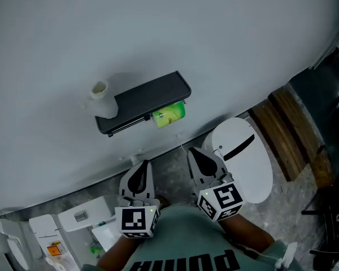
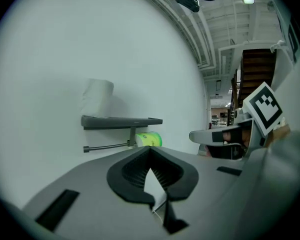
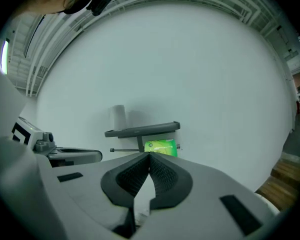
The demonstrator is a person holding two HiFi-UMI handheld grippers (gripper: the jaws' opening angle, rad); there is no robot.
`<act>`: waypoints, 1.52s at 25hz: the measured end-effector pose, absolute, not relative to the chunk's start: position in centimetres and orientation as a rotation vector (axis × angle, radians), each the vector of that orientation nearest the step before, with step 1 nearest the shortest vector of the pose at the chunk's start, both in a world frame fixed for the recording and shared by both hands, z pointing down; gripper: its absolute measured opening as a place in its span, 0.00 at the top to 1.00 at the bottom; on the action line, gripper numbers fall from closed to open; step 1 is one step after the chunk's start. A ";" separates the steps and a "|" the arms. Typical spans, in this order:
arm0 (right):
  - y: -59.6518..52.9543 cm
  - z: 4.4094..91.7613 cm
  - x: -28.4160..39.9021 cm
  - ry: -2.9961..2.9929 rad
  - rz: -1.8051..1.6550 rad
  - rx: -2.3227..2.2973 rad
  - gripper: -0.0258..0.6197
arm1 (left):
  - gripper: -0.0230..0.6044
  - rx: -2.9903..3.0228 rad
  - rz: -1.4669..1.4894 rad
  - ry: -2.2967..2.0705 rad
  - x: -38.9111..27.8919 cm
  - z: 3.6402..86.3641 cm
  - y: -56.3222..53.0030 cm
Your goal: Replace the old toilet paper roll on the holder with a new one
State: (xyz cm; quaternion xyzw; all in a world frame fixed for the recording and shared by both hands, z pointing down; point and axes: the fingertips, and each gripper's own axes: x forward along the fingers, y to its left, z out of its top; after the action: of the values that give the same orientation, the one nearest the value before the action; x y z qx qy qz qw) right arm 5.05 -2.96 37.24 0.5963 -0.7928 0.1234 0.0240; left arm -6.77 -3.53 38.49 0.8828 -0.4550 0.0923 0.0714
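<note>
Left gripper (image 1: 142, 165) and right gripper (image 1: 195, 154) are closed, empty; tugging the green-wrapped roll (image 1: 169, 114) off the dark grey wall holder (image 1: 152, 95) may topple the white paper roll (image 1: 101, 97) atop it.

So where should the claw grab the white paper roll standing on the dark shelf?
Pinch the white paper roll across its round sides, about mid-height, coming straight from the front. It stands upright at the left end of the dark grey shelf, with the wall close behind, so the front looks easiest.
</note>
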 end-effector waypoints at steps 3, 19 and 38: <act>-0.9 36.8 7.8 -2.453 0.336 1.826 0.95 | 0.96 2.666 0.267 -1.369 -3.5 38.0 -1.8; 11.5 37.7 19.4 -2.629 0.360 1.566 0.95 | 0.96 2.494 0.376 -1.627 8.0 37.8 12.8; 18.9 37.8 15.5 -2.705 0.290 1.381 0.95 | 0.96 2.317 0.350 -1.921 1.8 37.0 22.8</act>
State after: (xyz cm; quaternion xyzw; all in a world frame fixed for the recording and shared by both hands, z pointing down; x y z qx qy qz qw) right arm 15.54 18.87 37.84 0.4520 -0.8858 0.0951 0.0453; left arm 1.75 22.77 37.02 0.7635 -0.6329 0.1153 0.0560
